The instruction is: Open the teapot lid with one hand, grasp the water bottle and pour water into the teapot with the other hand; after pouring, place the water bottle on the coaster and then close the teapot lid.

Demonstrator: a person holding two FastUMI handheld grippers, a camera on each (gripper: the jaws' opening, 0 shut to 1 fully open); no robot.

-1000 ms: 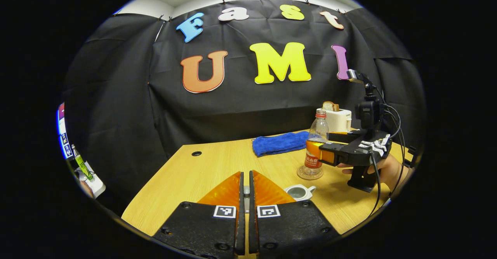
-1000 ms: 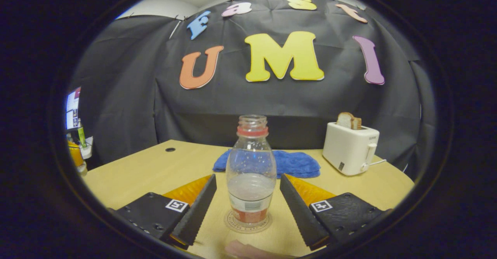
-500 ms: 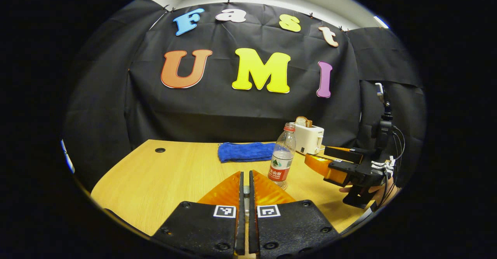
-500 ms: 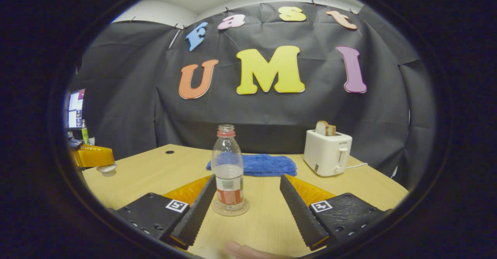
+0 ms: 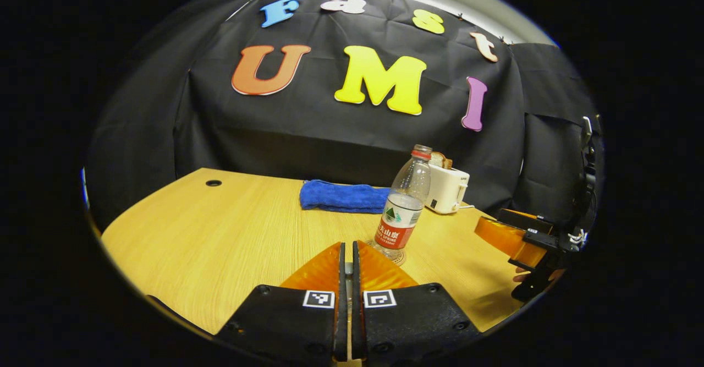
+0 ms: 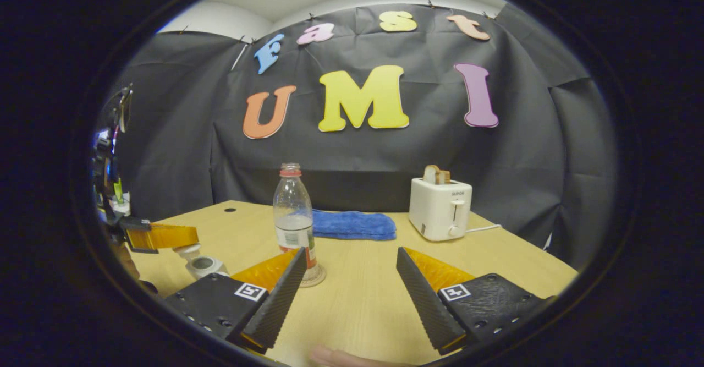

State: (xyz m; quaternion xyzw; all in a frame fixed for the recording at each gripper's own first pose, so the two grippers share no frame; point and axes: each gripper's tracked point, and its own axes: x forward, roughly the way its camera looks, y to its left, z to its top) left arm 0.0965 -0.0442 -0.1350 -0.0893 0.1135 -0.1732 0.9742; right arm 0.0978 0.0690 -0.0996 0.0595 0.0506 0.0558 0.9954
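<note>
**Bottle parked on its coaster; lid waits to go back on the teapot**

Left gripper view: the left gripper [image 5: 347, 257] has its jaws pressed nearly together, with something thin pinched in the slit, most likely the lid, though I cannot tell for sure. The water bottle [image 5: 403, 210] stands upright just ahead and right of the jaws on the coaster [image 5: 400, 256], uncapped and part full. It is light, thin-walled plastic, so it would dent under pressure and tip easily.

Right gripper view: the right gripper [image 6: 352, 281] has its jaws wide and empty, the bottle ahead beyond the left jaw. The teapot [image 6: 204, 265], lidless, sits on the surface far left. It looks like ceramic, hard, smooth and chip-prone, so the lid should be lowered gently, held by its knob.
</note>
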